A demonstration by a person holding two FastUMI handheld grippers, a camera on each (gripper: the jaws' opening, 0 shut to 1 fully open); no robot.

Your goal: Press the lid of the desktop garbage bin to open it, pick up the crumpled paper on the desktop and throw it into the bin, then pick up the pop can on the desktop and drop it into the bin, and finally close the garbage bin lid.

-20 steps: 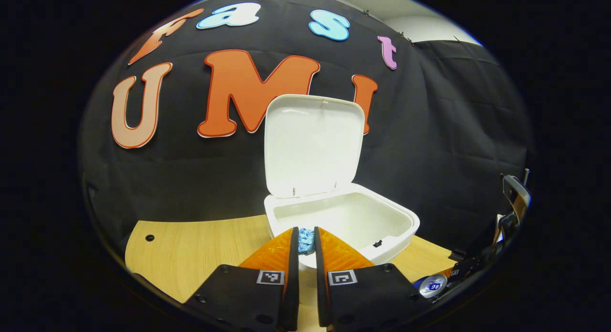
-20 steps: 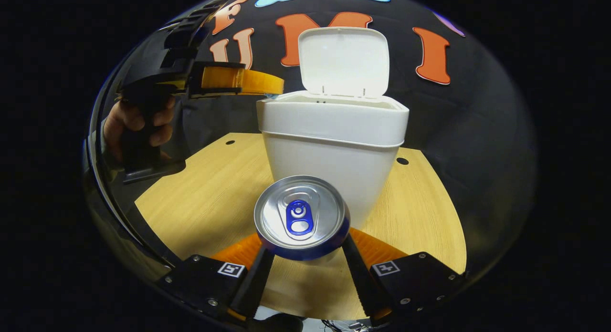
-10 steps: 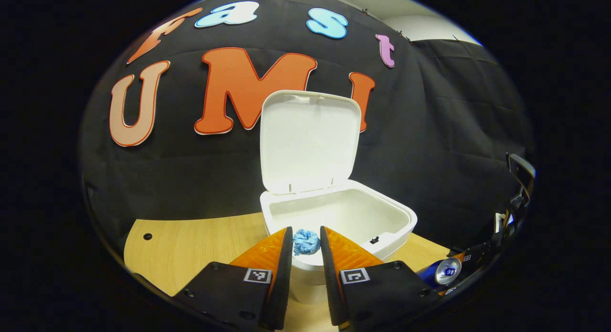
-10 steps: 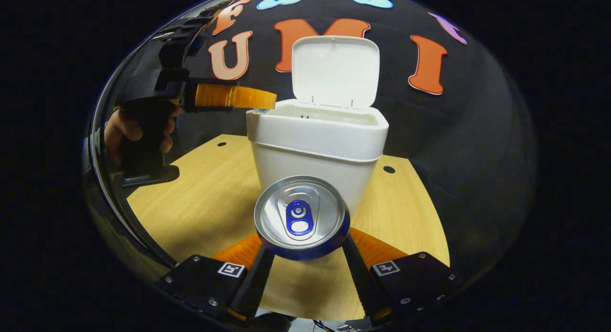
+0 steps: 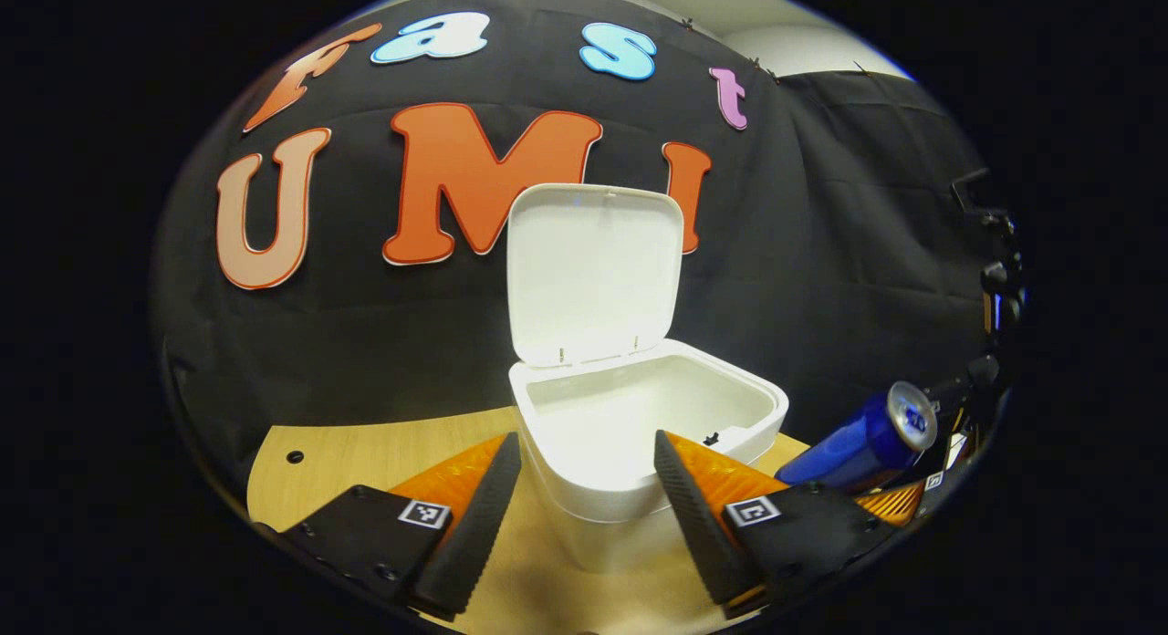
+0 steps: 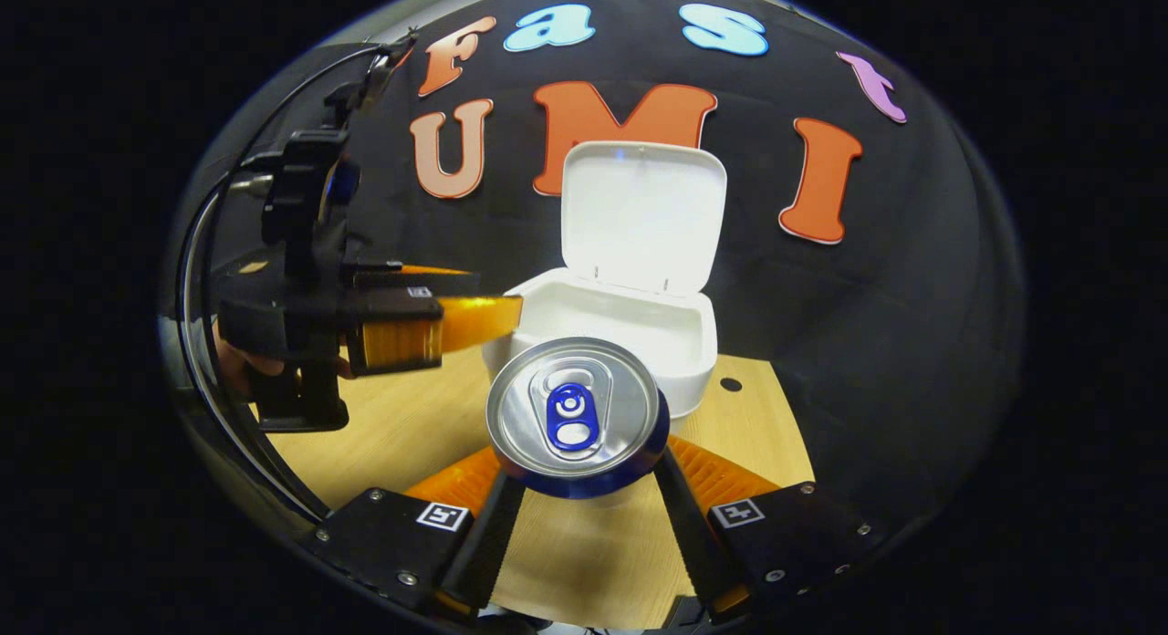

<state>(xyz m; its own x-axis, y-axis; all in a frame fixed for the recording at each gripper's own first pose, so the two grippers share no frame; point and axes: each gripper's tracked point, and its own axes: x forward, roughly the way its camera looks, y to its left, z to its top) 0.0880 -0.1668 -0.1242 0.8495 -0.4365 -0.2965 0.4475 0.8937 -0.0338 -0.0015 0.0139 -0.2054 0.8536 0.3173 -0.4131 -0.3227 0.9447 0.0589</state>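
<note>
At centre frame, the left gripper (image 5: pixel 584 489) now gapes empty before the bin (image 5: pixel 639 434), the blue paper gone from its fingers, presumably dropped inside. Lower centre, the right gripper (image 6: pixel 584 489) clamps the can (image 6: pixel 573 416), lifted nearer the upright lid (image 6: pixel 643 215).

1. Even overhead light; the white bin (image 5: pixel 639 434) reads bright, its lid (image 6: pixel 643 215) near blown out.
2. Glare on the can top (image 6: pixel 573 414).
3. Strong fisheye bending at edges; table (image 6: pixel 584 544) sharp, shadows soft.
</note>
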